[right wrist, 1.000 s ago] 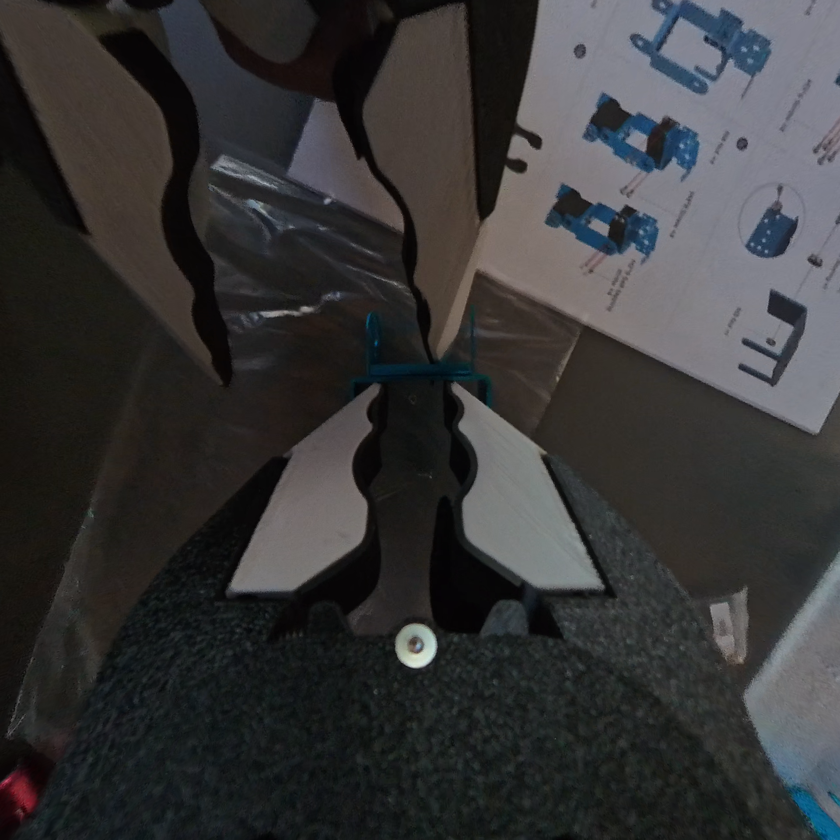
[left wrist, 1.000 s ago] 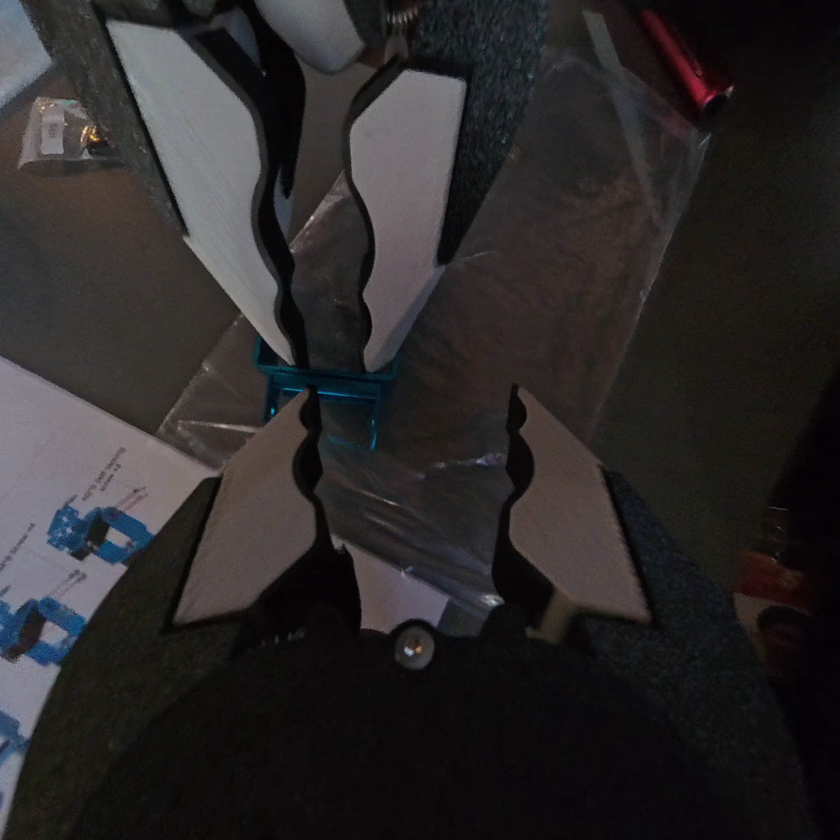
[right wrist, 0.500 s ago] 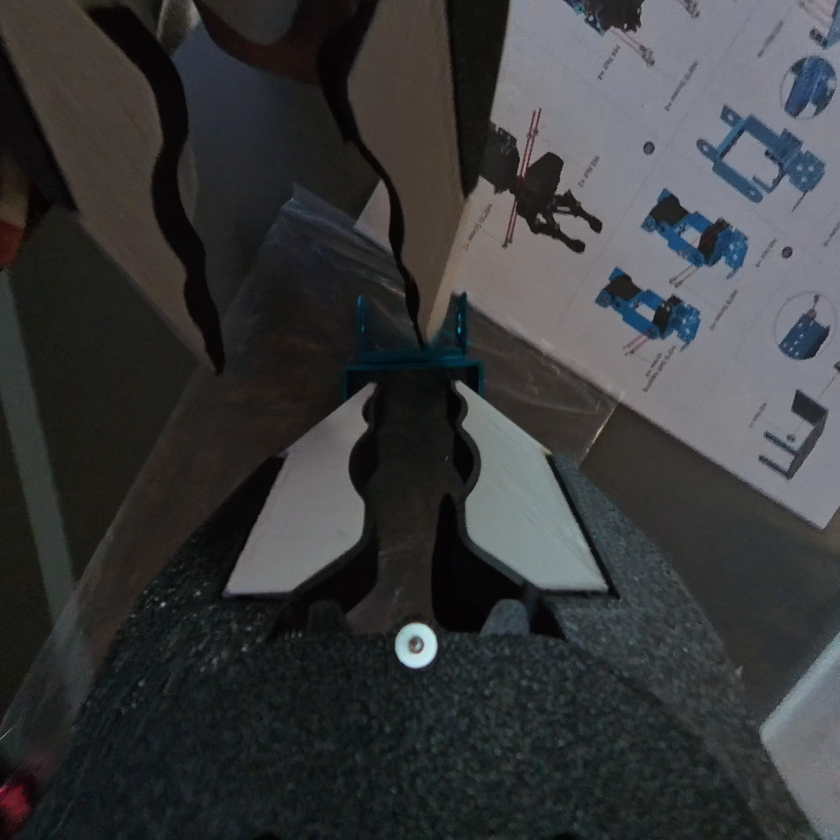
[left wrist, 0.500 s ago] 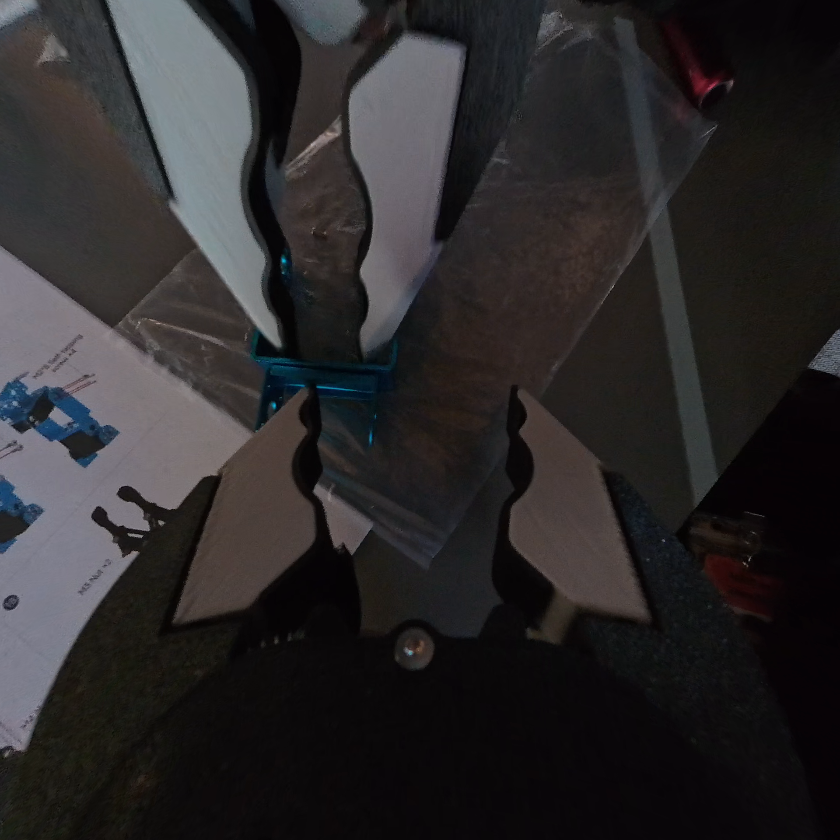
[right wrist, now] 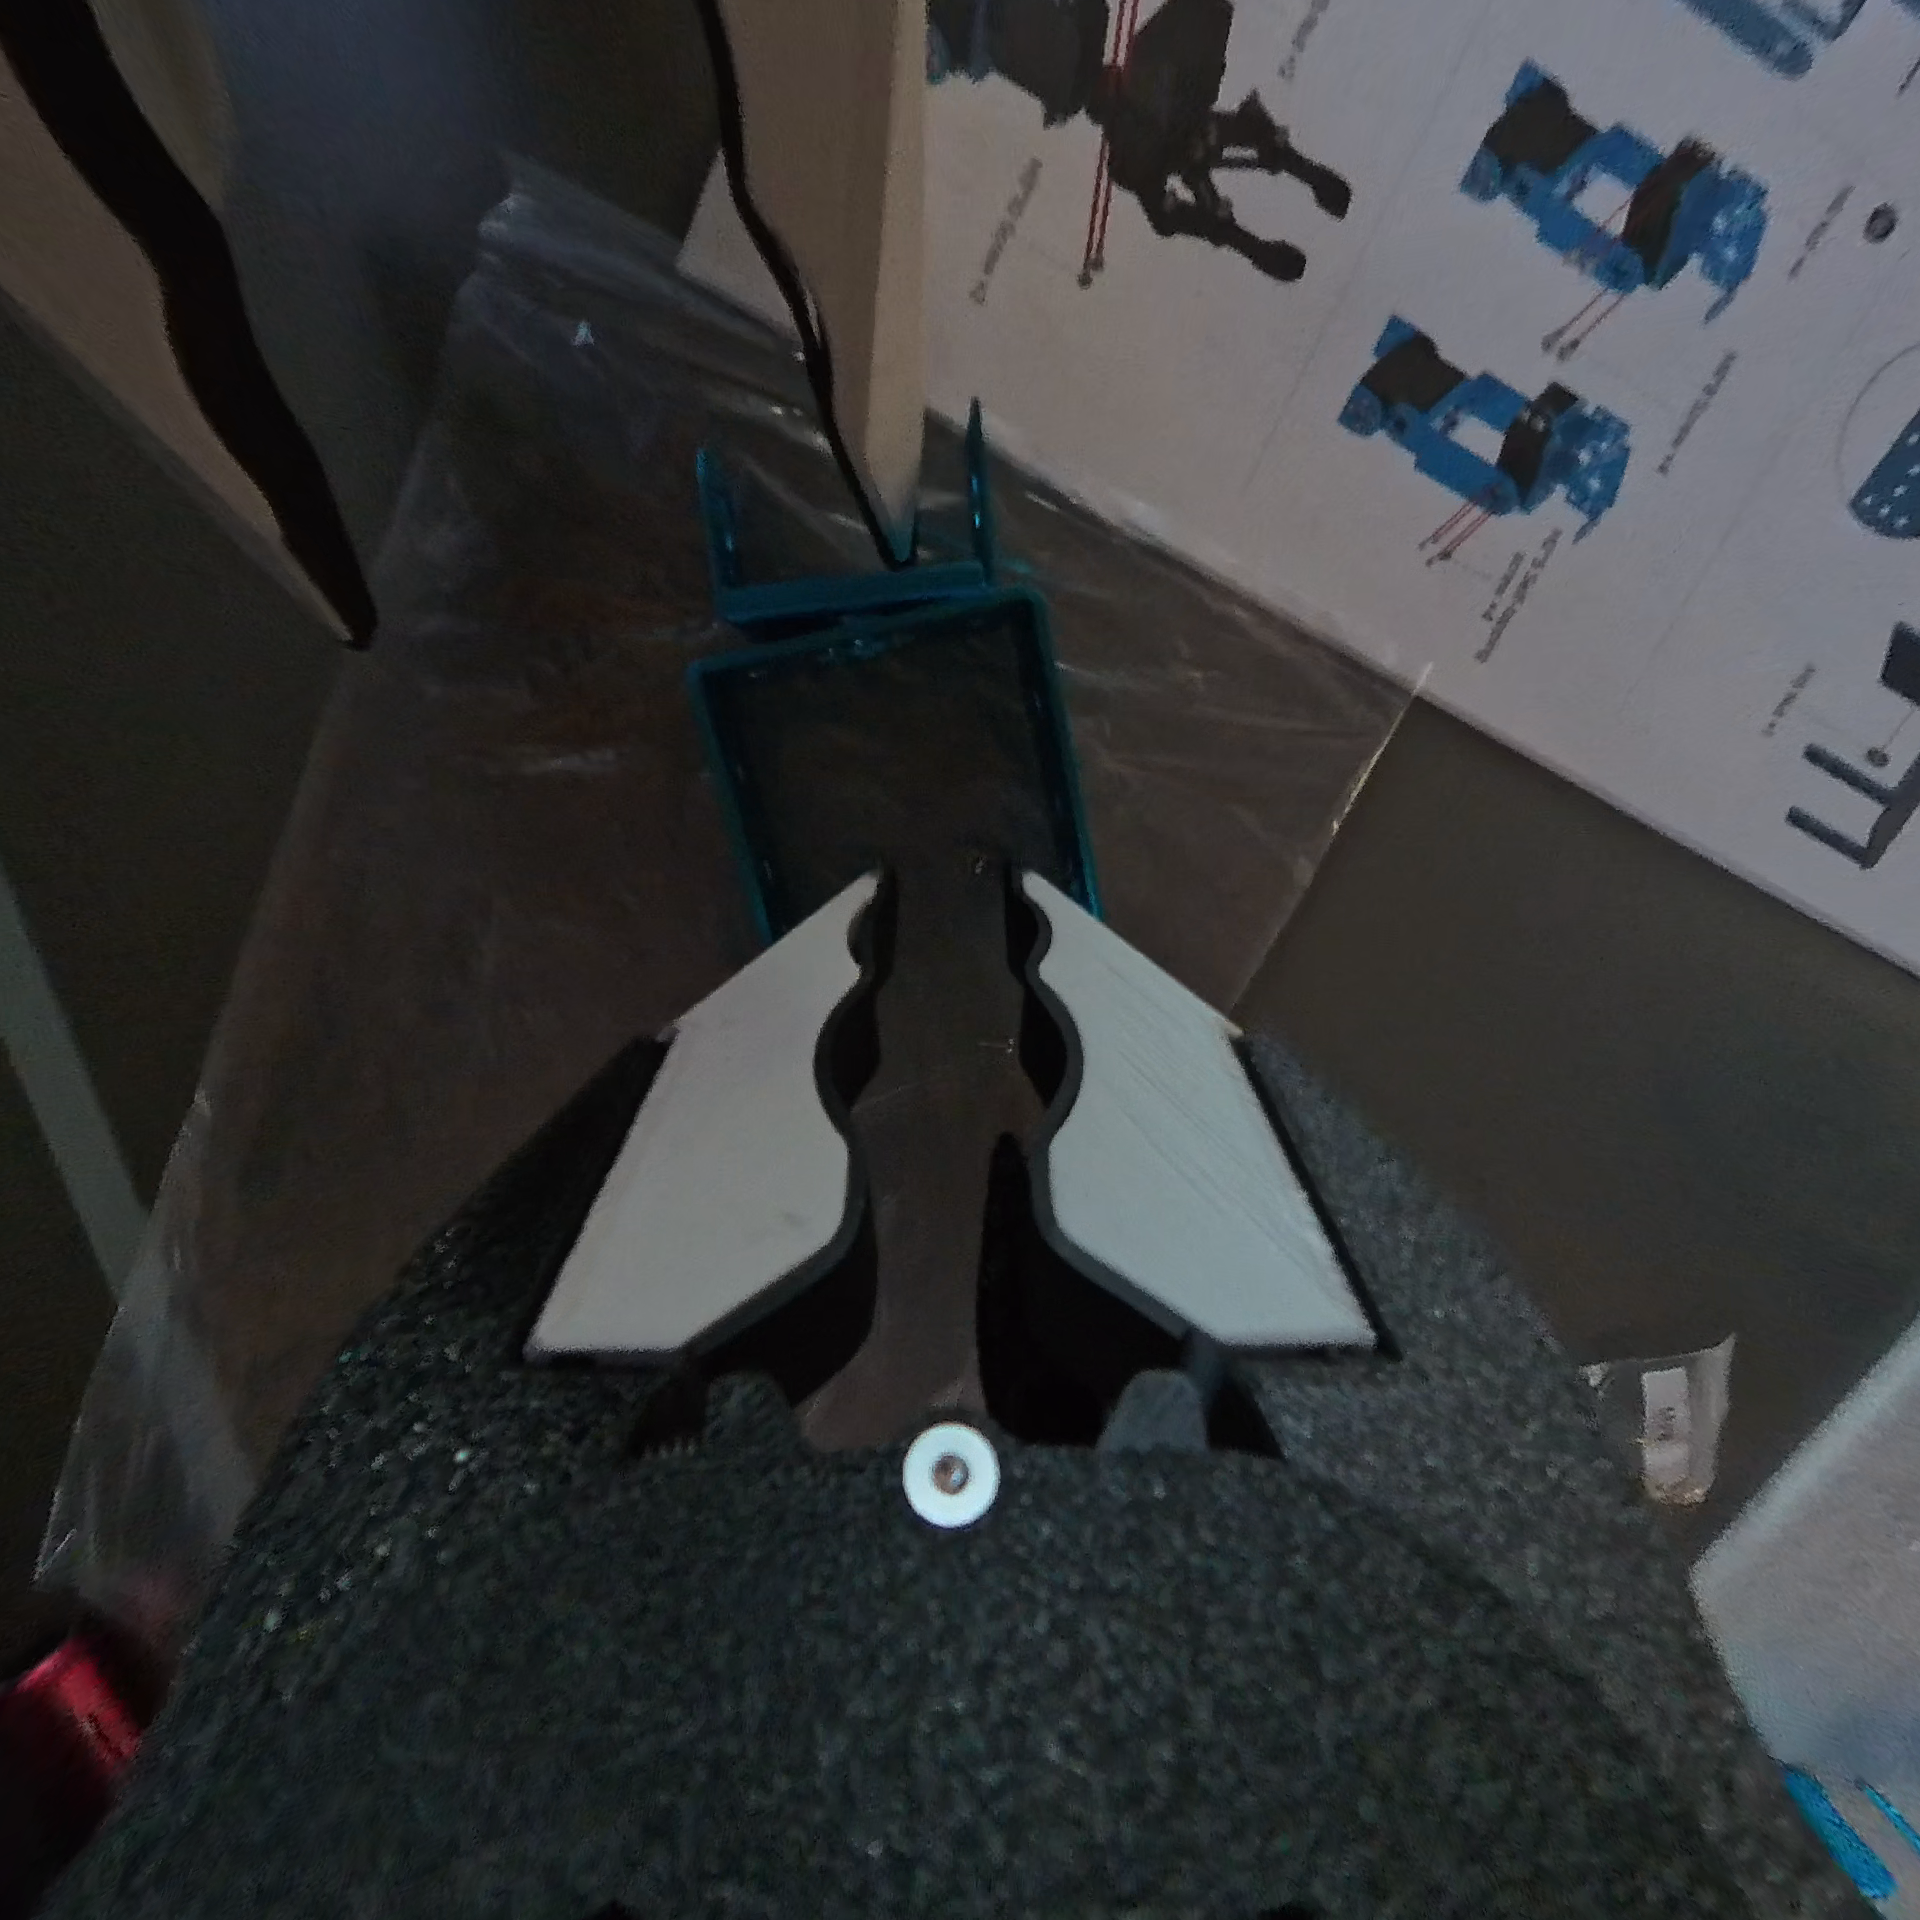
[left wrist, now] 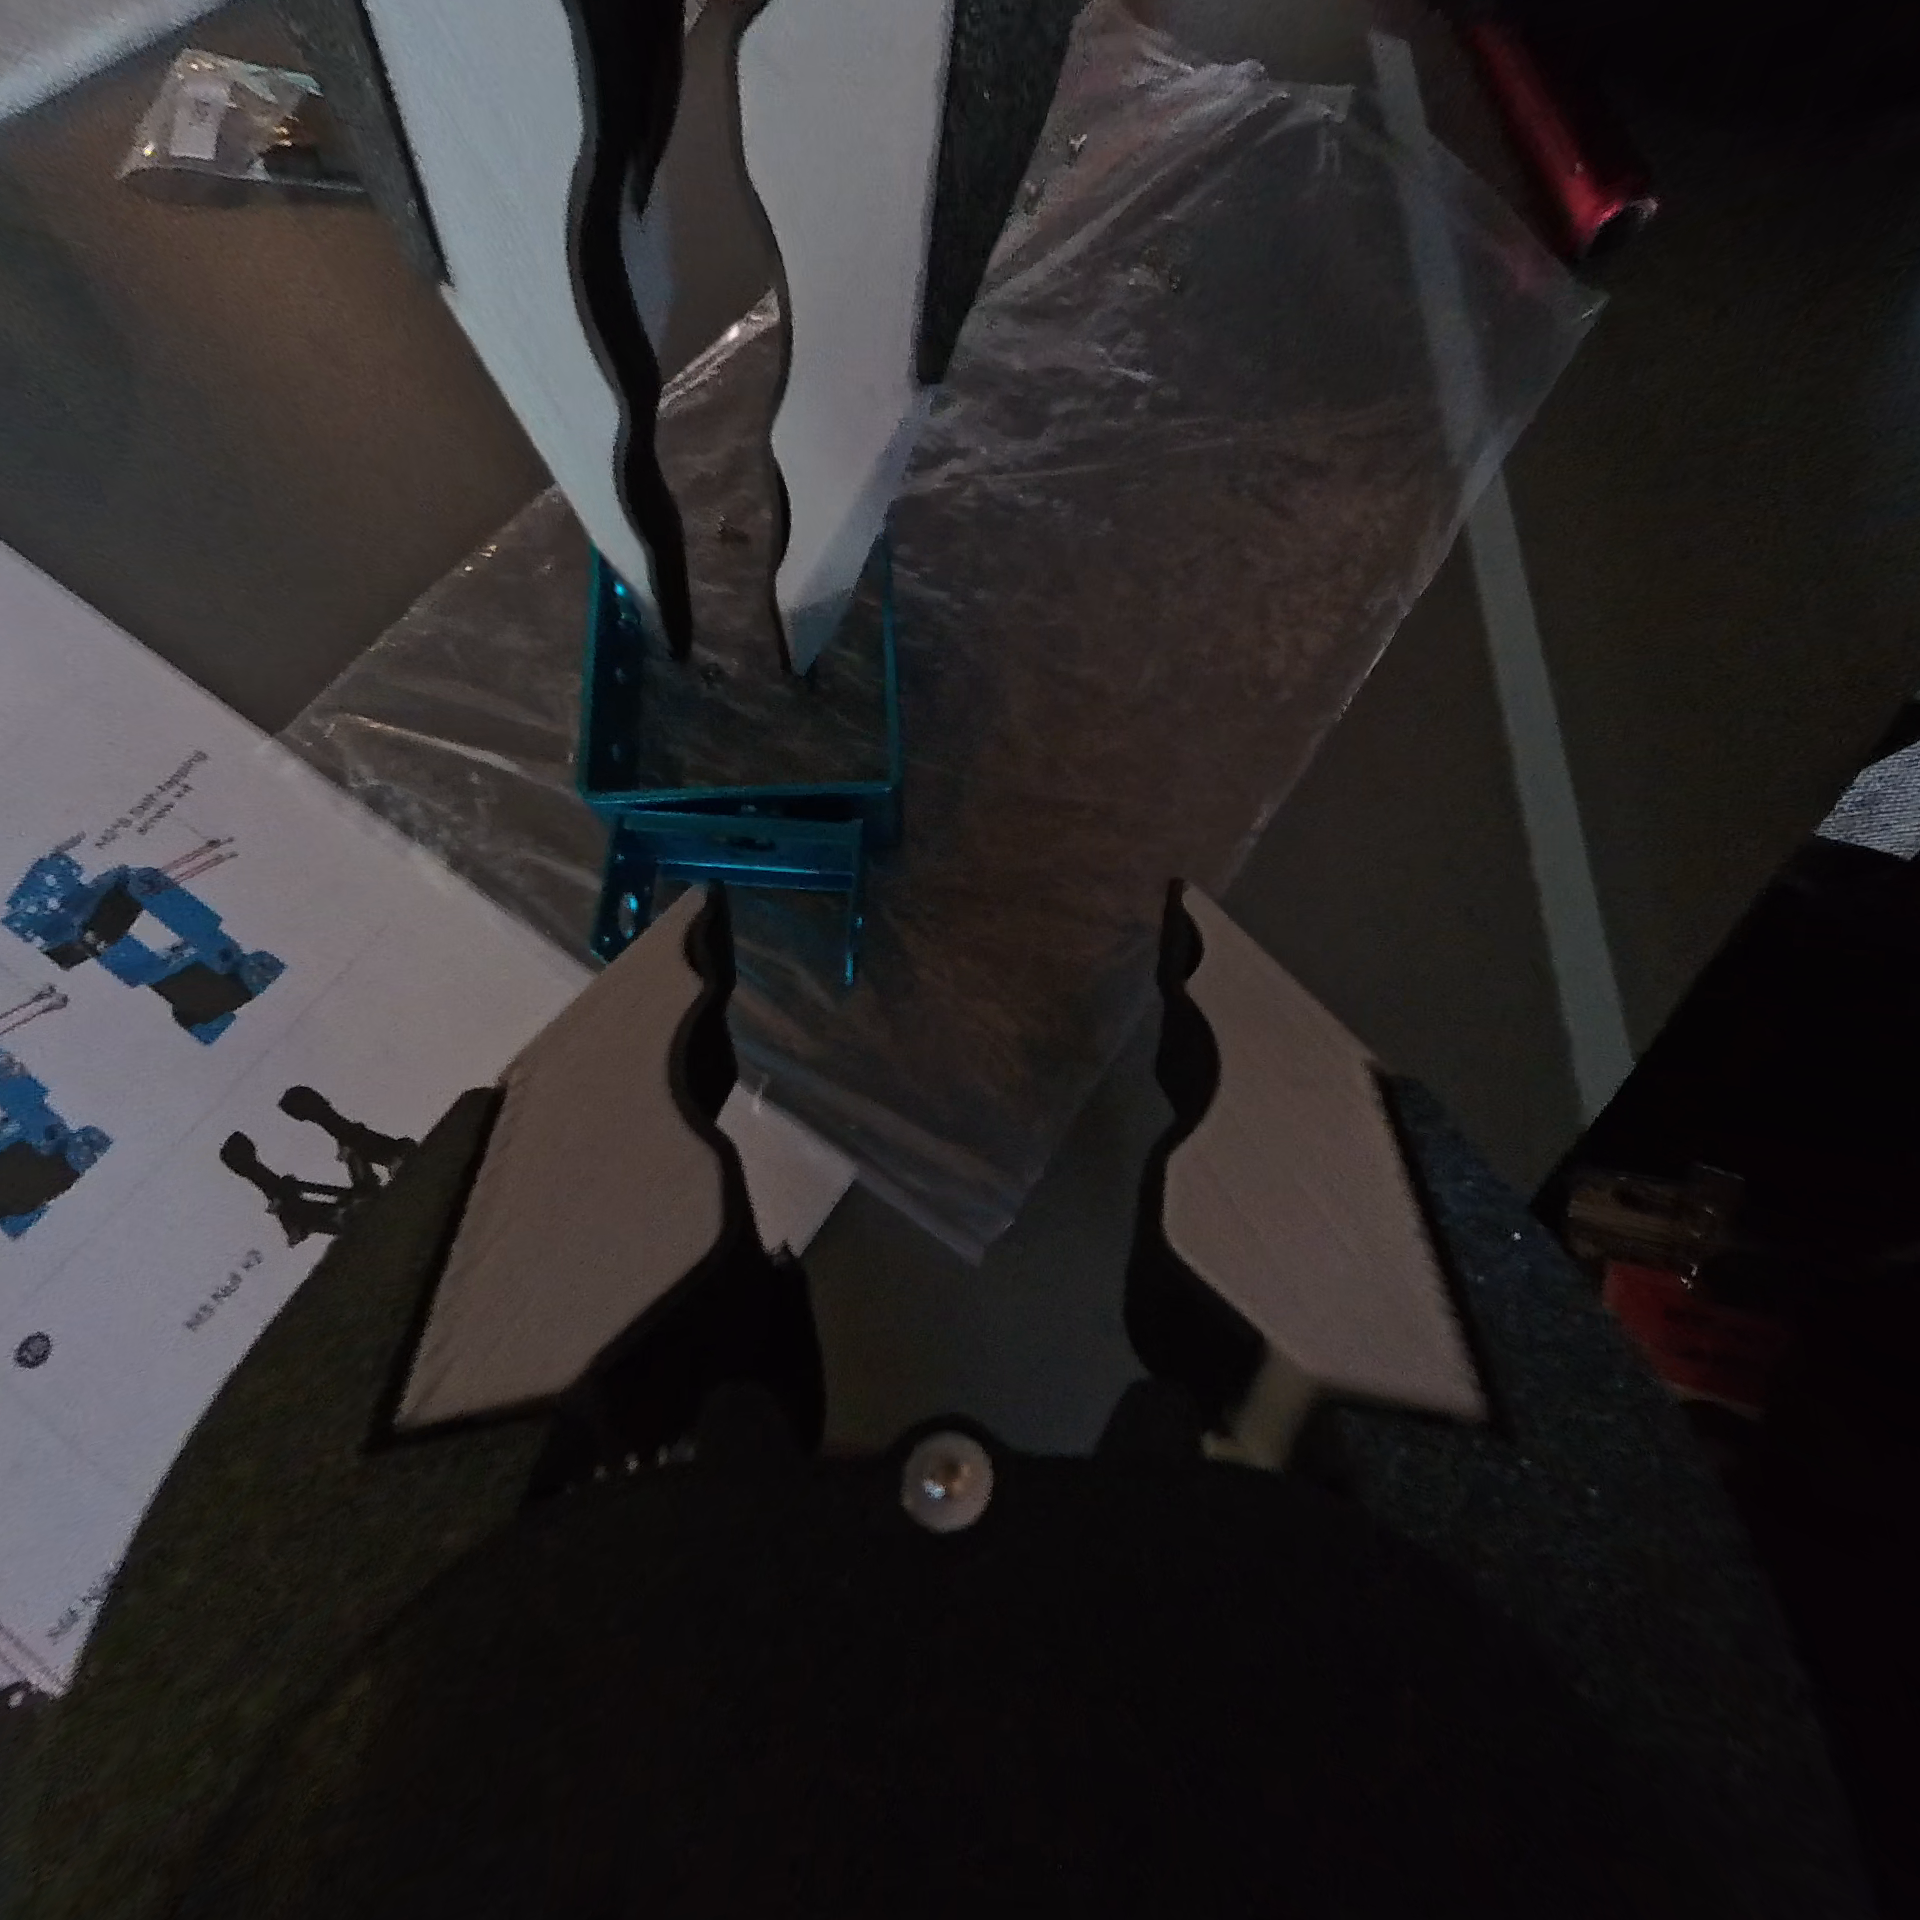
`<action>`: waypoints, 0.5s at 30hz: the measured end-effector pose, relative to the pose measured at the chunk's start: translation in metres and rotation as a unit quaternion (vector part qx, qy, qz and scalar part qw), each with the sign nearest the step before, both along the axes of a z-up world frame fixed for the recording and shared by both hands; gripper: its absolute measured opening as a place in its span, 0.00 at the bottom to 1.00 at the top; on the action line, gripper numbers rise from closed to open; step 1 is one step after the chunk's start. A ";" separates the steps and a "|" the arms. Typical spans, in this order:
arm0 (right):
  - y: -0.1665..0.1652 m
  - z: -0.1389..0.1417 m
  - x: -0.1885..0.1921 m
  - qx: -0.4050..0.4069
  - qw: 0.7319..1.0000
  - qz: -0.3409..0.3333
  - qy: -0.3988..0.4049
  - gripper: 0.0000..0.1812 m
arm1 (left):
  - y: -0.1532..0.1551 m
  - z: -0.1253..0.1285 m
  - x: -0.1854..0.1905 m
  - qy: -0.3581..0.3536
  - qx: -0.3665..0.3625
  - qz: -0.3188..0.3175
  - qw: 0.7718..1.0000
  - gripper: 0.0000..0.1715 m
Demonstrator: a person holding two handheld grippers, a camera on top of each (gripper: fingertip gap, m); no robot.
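Observation:
Two blue metal U-brackets lie base to base on a clear plastic bag: a larger bracket and a smaller bracket. My left gripper is wide open and empty, and its left fingertip sits between the smaller bracket's arms. My right gripper has its jaws a narrow gap apart with nothing between them. Its tips sit at the open end of the larger bracket, between its arms and clear of them. The smaller bracket lies beyond. The right gripper also shows in the left wrist view, and the left gripper in the right wrist view.
A white instruction sheet with blue part drawings lies beside the bag, also in the right wrist view. A red cylinder lies past the bag's far end. A small bag of parts lies at top left. Dark objects lie at the right.
My right gripper has drawn back from the larger bracket's base to its open end, so the whole bracket now shows. Both jaw openings are unchanged. The left gripper stays by the smaller bracket.

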State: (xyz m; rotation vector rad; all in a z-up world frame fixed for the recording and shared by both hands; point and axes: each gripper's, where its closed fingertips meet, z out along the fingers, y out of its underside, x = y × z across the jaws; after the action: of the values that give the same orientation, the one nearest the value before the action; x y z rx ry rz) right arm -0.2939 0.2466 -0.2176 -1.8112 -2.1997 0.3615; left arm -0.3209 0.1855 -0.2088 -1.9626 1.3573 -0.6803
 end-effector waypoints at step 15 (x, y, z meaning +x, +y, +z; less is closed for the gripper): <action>-0.003 -0.001 -0.004 -0.030 0.999 -0.017 -0.006 0.07 | -0.001 0.000 0.014 0.002 0.001 -0.014 1.000 0.48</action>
State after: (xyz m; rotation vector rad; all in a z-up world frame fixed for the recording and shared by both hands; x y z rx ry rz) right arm -0.2983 0.2432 -0.2185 -1.8840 -2.1862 0.4155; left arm -0.3066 0.1847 -0.2086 -1.9478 1.3887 -0.6879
